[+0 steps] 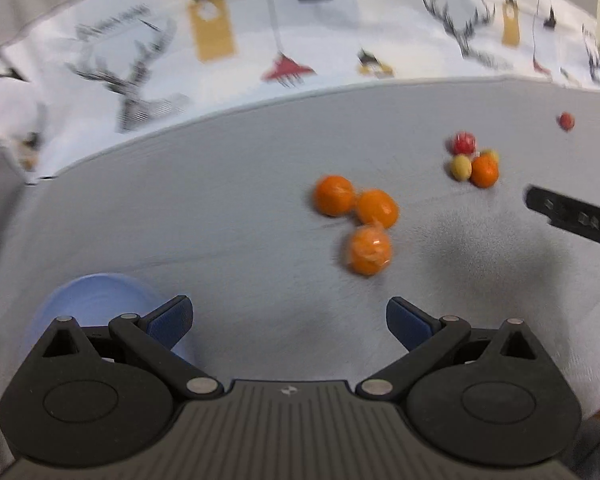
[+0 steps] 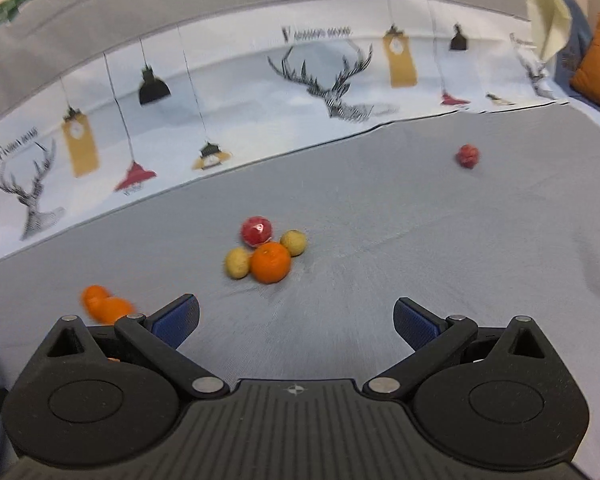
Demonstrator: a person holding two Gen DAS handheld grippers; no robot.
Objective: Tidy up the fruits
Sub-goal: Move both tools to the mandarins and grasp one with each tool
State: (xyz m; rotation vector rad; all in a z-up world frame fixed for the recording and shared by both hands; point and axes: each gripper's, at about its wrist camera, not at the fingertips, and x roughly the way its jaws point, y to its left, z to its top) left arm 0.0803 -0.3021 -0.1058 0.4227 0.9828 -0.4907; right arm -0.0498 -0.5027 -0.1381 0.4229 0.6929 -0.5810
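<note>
- On the grey cloth surface (image 1: 228, 208), three round orange mandarins (image 1: 358, 220) lie in a tight cluster, touching one another; the nearest one looks wrapped in clear film.
- Further off sits a second huddle: one orange mandarin (image 2: 271, 262), two small pale yellow fruits (image 2: 237, 263) and a shiny red round fruit (image 2: 256, 231), all touching or just beside each other.
- A lone small red fruit (image 2: 467, 156) lies well apart, toward the far right of the cloth.
- Near the left gripper's left finger, a pale blue round bowl (image 1: 96, 300) is partly hidden; it is probably where the fruit belongs.
- The left gripper (image 1: 289, 320) hovers with its blue-padded fingers spread wide and nothing between them, pointed roughly at the three mandarins.
- The right gripper (image 2: 296, 322) is likewise spread and empty, facing the mixed huddle.
- Both views are blurred by motion, so fine surface detail cannot be told.
- To do this step well, I judge: pick one fruit on the outside of a cluster, straddle its widest part, and close gently, since round fruit may roll and nudge its neighbours.
- Behind the cloth hangs a white fabric printed with deer heads and lamps (image 2: 320, 72).
</note>
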